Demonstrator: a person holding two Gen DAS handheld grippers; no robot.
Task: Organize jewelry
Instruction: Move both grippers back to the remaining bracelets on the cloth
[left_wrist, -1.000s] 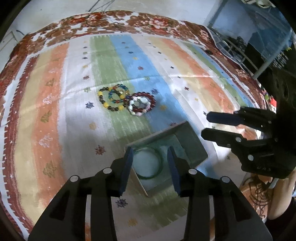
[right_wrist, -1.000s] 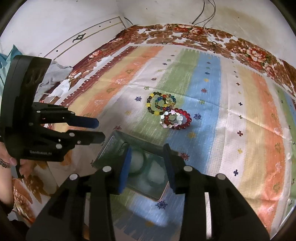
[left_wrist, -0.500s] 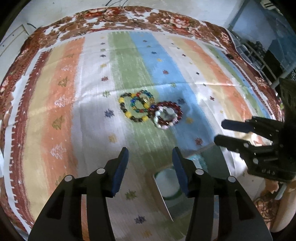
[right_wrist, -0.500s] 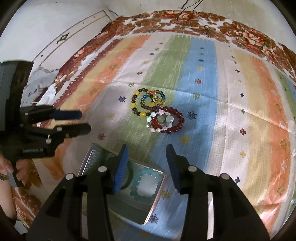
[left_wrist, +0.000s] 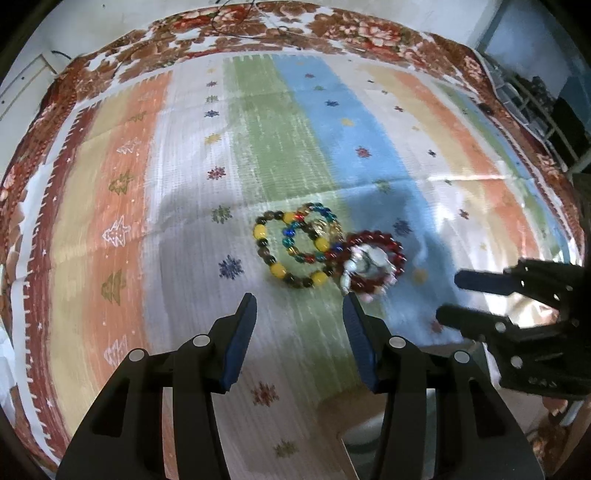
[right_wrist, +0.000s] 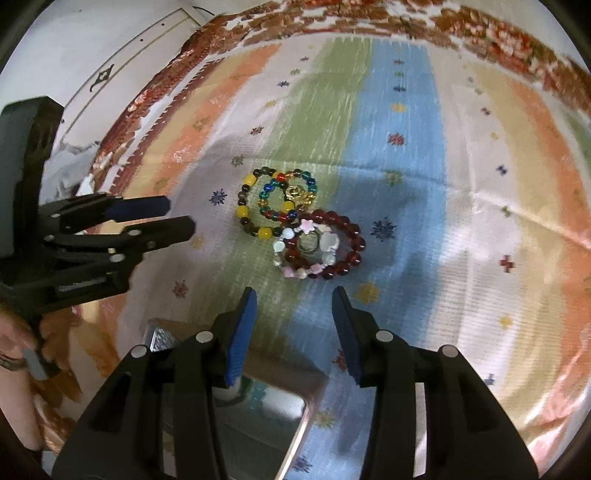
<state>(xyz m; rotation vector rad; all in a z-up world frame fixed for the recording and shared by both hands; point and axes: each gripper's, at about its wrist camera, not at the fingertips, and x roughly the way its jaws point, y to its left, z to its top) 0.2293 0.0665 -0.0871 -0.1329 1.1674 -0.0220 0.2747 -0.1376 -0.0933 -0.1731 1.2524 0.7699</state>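
Both grippers empty, jaws spread. Left gripper (left_wrist: 299, 306) and right gripper (right_wrist: 293, 301) each hover over the striped cloth (left_wrist: 110, 206), just short of the bracelet cluster (right_wrist: 299, 225), which I take as my landmark.

Cluster makeup: a yellow-and-dark bead bracelet (right_wrist: 247, 214) on the left side, a multicolour bracelet with a gold charm (right_wrist: 291, 195) overlapping it, a dark red bead bracelet (right_wrist: 332, 243) on the right, and a pale flower-bead bracelet (right_wrist: 303, 251) lying across the red one. All touch or overlap — none is separate.

The tin box (right_wrist: 258, 398) sits on the near side of the cluster, under the right gripper's fingers; a pale bead bracelet seems to lie inside, blurred.

Risks, my judgement:
- closing on one strand likely drags its neighbours — overlap is the cause;
- round beads may roll out of flat pads;
- both grippers converging on the same cluster could collide;
- cloth may bunch if the fingertips dig in.
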